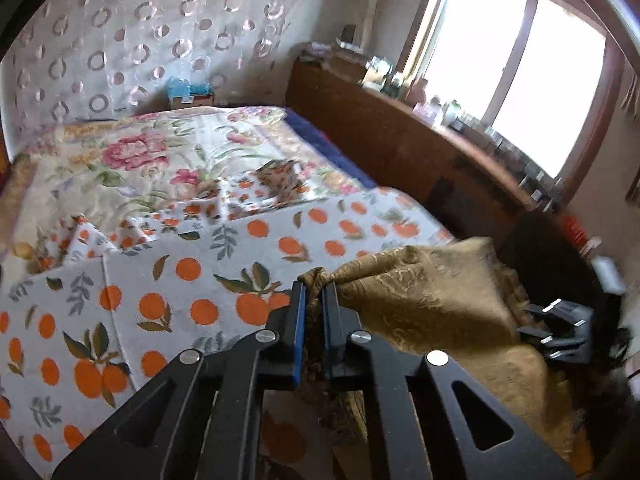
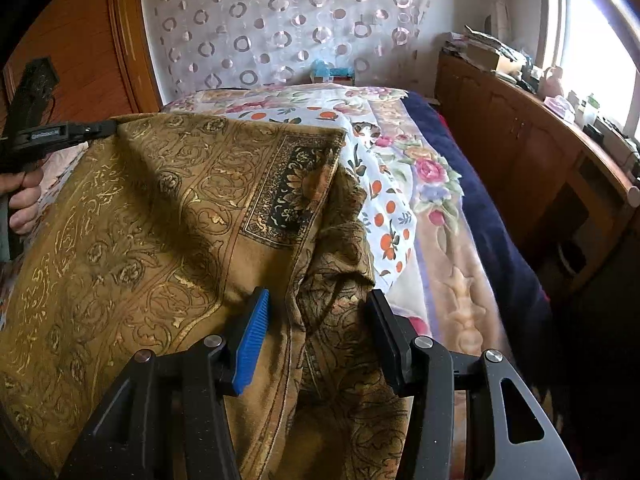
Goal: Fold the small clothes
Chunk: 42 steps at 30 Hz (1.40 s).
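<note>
Now my left gripper (image 1: 314, 292) has its jaws nipped narrow on a bunched corner of the brown patterned cloth (image 2: 168, 216). My right gripper (image 2: 320, 316) stands with jaws half wide, a fold between them, unpressed. Beyond, the cloth hangs over the orange-print sheet (image 1: 168, 280) on the bed (image 2: 448, 240), near the window (image 1: 520, 60).

Black claw (image 2: 316, 332) frames; blue ribbed pads (image 2: 251, 336); silver screws (image 2: 212, 341).
</note>
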{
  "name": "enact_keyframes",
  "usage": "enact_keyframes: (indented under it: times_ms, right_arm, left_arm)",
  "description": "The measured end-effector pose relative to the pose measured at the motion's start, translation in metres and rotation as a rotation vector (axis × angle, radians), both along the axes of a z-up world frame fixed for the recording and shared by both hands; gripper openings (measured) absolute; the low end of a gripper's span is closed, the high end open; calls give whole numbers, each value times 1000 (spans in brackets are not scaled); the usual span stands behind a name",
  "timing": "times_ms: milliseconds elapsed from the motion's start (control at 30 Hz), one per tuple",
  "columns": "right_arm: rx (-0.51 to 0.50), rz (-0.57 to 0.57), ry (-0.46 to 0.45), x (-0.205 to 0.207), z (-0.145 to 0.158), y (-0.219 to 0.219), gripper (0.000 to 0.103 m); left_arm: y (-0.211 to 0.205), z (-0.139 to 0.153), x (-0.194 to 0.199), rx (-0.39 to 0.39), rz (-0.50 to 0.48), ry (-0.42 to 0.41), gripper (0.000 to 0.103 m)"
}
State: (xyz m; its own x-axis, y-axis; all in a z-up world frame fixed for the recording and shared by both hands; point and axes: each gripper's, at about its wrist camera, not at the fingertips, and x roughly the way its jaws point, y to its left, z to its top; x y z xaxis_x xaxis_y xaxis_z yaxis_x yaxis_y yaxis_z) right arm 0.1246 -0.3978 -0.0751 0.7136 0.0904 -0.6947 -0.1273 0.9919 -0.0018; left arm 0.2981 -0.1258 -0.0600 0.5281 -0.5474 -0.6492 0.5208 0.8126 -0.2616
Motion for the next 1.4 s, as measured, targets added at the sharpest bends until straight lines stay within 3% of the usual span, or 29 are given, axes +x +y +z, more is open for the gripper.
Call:
enact_keyframes:
  times_ms: [100, 233, 333, 633, 1033, 1400]
  right_arm:
    - [3, -3, 0, 0, -2, 3, 51]
    - [8, -6, -2, 0, -2, 3, 51]
    - [4, 0, -27, -5, 1, 5, 51]
    - [37, 39, -88, -54, 13, 19, 51]
    - [-4, 28, -138, -117, 10, 33, 51]
    - [-4, 16, -127, -130, 12, 39, 51]
  left_arm:
    - [-4, -7, 0, 51, 8, 16, 16]
    - [9, -6, -14, 57, 11, 17, 44]
    - [18, -3, -36, 80, 7, -2, 53]
    - [35, -4, -119, 99, 2, -20, 53]
    - [37, -14, -217, 79, -27, -5, 53]
    - [43, -38, -256, 75, -71, 76, 53]
